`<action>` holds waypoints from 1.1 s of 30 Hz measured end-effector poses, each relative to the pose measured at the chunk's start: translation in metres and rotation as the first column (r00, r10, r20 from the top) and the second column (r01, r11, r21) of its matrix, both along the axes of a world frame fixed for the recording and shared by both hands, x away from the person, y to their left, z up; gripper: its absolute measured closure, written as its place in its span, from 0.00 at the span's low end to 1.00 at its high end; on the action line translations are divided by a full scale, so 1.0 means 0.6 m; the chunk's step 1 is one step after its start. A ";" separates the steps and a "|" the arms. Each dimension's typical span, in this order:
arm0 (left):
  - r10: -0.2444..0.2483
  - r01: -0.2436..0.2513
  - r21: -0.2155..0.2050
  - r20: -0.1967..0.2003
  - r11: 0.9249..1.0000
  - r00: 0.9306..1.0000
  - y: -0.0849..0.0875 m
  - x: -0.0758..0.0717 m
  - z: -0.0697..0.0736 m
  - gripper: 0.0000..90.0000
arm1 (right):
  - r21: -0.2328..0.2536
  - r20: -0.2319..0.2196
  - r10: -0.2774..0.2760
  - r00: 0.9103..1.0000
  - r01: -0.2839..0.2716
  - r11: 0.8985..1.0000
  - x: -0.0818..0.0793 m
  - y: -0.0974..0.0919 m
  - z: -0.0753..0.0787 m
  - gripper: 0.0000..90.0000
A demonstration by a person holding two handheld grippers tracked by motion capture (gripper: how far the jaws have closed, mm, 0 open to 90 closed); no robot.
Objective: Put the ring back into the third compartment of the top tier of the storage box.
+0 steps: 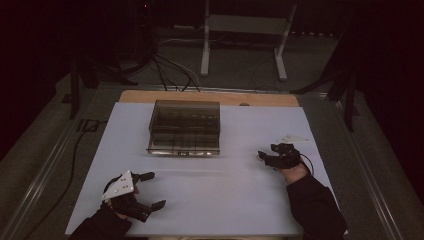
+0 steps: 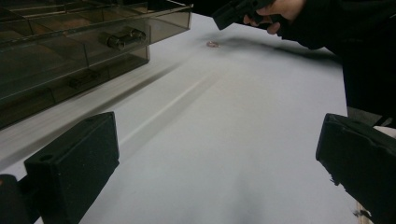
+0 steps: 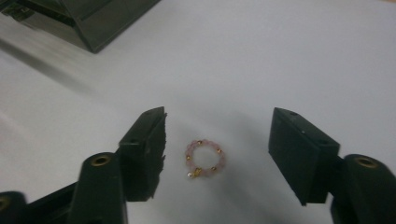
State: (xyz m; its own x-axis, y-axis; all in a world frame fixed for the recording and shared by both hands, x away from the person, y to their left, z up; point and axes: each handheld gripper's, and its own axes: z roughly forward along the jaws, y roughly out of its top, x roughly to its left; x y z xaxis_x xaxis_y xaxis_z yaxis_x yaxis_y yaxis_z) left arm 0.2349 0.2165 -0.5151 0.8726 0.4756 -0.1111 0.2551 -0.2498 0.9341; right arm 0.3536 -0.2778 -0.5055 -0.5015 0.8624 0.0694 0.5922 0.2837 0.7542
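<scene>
Hovering over a tiny pink bead ring (image 3: pixel 204 158) near the right edge of the white table (image 1: pixel 240 200), the right gripper (image 3: pixel 217 154) has its jaws spread wide, one on each side of the ring and neither touching it. So the ring lies flat, dead centre in the gap, with its little gold charm on the side nearest the camera. It's round, so no real long axis to line up with. My guess is a straight drop and squeeze would catch it, though it's thin and could skid on that smooth sheet.

The left gripper (image 1: pixel 145 191) sits near the front left corner, jaws also wide and empty, well apart from the ring. A smoky plastic organizer box (image 1: pixel 185 127) sits toward the back edge, not in the way.
</scene>
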 end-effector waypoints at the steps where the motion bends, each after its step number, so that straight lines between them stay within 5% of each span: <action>1: 0.001 -0.001 0.002 0.002 1.000 1.000 0.000 0.000 0.000 0.01 | -0.013 -0.004 -0.004 1.000 0.004 1.000 0.000 0.001 -0.001 0.47; 11: -0.004 0.004 0.004 0.000 1.000 1.000 -0.001 0.000 0.000 0.01 | -0.072 -0.034 -0.036 0.999 0.033 0.997 0.009 0.012 -0.017 0.77; 26: -0.004 0.004 0.007 0.002 1.000 1.000 -0.001 0.000 -0.001 0.01 | -0.097 -0.074 -0.044 0.996 0.036 0.995 0.015 0.022 -0.034 0.92; 33: -0.004 0.004 0.009 0.001 1.000 1.000 -0.002 0.000 -0.001 0.01 | -0.117 -0.057 -0.042 0.997 0.035 0.993 0.013 0.024 -0.036 0.96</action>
State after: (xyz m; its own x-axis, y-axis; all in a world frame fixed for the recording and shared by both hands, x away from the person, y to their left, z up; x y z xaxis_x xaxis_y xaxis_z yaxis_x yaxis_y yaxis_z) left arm 0.2351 0.2156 -0.5158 0.8748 0.4726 -0.1064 0.2533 -0.2588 0.9321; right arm 0.3615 -0.2635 -0.5269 -0.4658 0.8849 -0.0032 0.6473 0.3432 0.6806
